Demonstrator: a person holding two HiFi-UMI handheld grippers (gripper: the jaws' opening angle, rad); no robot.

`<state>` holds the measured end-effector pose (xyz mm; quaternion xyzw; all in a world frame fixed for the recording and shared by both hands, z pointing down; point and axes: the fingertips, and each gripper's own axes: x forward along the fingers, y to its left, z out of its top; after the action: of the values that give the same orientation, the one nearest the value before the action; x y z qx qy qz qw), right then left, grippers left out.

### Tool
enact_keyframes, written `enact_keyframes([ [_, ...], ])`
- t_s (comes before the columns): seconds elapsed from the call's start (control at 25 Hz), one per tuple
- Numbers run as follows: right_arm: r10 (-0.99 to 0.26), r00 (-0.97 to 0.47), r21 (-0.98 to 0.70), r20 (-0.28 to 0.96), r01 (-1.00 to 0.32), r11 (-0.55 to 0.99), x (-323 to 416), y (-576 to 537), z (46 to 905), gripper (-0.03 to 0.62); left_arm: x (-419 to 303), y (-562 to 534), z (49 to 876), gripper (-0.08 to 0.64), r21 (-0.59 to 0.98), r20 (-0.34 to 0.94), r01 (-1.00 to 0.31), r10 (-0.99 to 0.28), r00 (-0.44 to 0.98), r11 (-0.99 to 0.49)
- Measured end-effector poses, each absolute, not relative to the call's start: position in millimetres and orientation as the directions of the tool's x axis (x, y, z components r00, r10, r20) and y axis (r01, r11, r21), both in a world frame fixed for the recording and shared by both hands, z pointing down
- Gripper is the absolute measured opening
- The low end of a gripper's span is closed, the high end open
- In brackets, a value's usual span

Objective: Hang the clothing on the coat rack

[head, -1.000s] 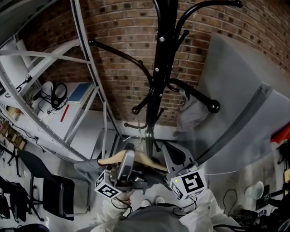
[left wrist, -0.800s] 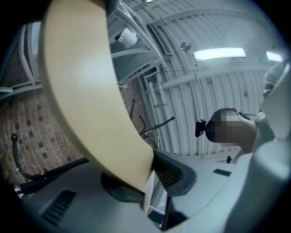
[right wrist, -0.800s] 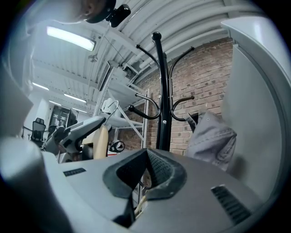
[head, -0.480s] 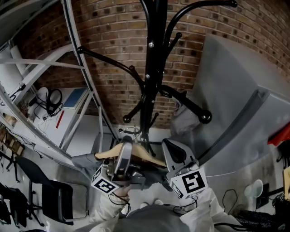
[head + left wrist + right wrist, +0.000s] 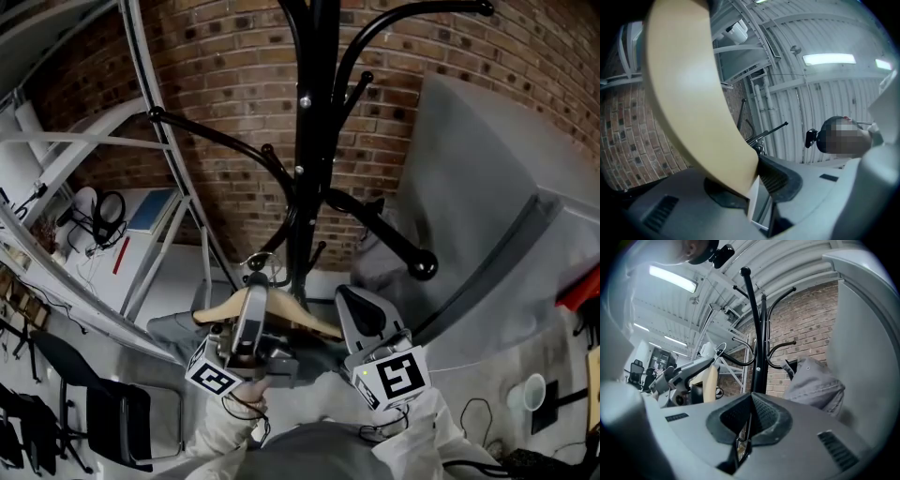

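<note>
The job is partway through, with the hanging itself not yet done. One grey garment already appears to hang from a lower arm on the right side of the coat rack. The piece in hand is not on the rack.

That piece is a grey garment draped on a wooden hanger. The left gripper has its jaws clamped on the hanger's wooden middle, and in the left gripper view the pale wood fills the gap between the pads. The hanger is held just in front of the rack's pole, low down. Its wire hook points up towards the pole but sits below the curved arms and touches none of them as far as the head view shows.

The right gripper is beside the hanger, to its right. Its jaws are pressed together with nothing between them, and it plays no visible part in the hold.

What is left, as I judge it, is to lift the hanger higher, bring the wire hook over one of the free arms, such as the long one reaching out to the left, settle it there and let go
</note>
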<state>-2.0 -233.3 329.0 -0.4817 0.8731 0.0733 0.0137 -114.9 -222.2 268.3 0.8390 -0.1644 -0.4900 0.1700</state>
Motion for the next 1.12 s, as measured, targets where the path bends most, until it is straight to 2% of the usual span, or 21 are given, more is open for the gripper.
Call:
enact_keyframes([
  [1.12, -0.870, -0.489, 0.081, -0.066, -0.872, 0.484, 7, -261, 346, 0.023, -109, -279, 299, 0.091, 0.507, -0.743, -0.057, -0.469, 0.477, -0.860],
])
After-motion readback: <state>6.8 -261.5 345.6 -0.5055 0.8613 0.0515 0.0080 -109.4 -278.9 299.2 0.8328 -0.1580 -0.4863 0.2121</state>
